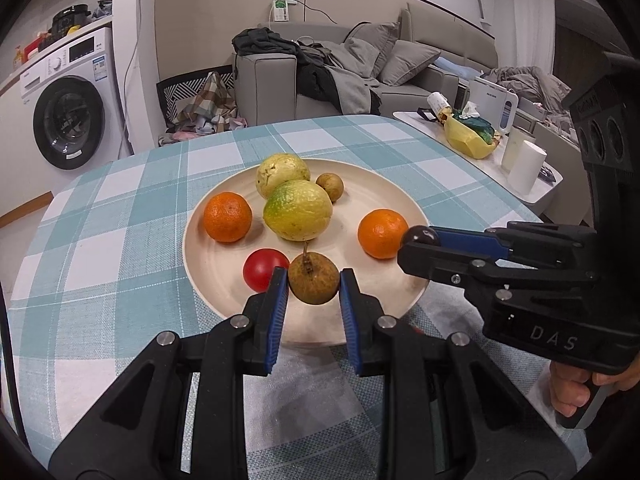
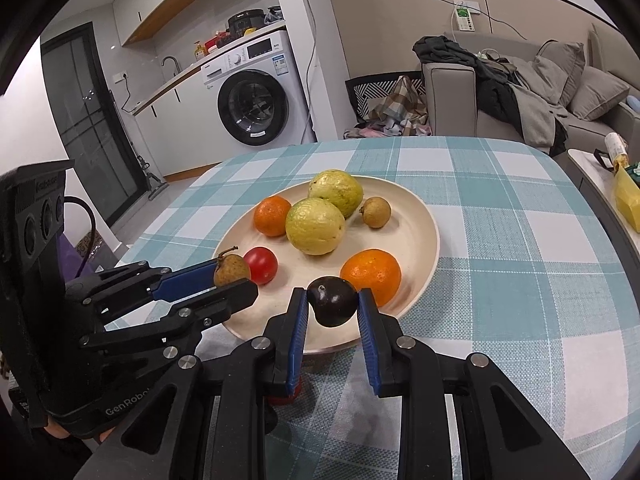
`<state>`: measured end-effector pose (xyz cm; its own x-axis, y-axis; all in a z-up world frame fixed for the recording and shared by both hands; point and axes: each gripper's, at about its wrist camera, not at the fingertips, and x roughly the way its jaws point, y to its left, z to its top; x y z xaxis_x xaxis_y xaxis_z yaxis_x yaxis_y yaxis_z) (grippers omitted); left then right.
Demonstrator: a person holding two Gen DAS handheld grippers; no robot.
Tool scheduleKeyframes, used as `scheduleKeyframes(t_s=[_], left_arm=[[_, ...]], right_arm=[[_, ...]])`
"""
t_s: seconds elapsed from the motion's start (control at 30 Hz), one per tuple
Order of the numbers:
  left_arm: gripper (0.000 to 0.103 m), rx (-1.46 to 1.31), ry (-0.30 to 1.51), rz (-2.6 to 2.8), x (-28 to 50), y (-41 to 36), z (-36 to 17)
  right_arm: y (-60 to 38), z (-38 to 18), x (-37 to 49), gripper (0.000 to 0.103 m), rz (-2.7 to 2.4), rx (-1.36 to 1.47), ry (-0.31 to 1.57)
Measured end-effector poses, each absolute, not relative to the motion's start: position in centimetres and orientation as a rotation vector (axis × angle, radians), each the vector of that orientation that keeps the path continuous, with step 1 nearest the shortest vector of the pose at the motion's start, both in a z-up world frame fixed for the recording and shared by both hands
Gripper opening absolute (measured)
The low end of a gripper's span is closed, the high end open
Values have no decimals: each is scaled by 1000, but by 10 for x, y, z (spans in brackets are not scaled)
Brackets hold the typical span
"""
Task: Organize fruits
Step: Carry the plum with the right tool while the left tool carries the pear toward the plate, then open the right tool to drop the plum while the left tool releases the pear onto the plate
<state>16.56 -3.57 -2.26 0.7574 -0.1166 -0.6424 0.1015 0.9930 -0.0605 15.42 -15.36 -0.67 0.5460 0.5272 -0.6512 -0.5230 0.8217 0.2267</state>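
Observation:
A cream plate (image 1: pixel 372 196) (image 2: pixel 416 220) on the checked tablecloth holds two yellow-green guavas (image 1: pixel 298 210) (image 2: pixel 315 226), two oranges (image 1: pixel 227 217) (image 2: pixel 371 271), a red tomato (image 1: pixel 262 268) (image 2: pixel 262 264) and a small brown fruit (image 1: pixel 330 186) (image 2: pixel 375 211). My left gripper (image 1: pixel 314 280) is shut on a brown stemmed fruit (image 1: pixel 313 278) (image 2: pixel 231 270) over the plate's near edge. My right gripper (image 2: pixel 333 302) is shut on a dark purple fruit (image 2: pixel 333 300) (image 1: pixel 420 236) over the plate's near right rim.
A red object (image 2: pixel 285 398) lies on the cloth under the right gripper. A side table (image 1: pixel 536 192) with a yellow bag and white cups stands to the right. A sofa, a laundry basket and a washing machine stand behind the table.

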Motion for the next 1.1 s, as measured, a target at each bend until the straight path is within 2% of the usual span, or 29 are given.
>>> scheduleKeyframes(t_s=[1.1], left_arm=[[23,-24,744,-121,170,-38,-27]], right_arm=[[-148,-16,157,28,626,-17,797]])
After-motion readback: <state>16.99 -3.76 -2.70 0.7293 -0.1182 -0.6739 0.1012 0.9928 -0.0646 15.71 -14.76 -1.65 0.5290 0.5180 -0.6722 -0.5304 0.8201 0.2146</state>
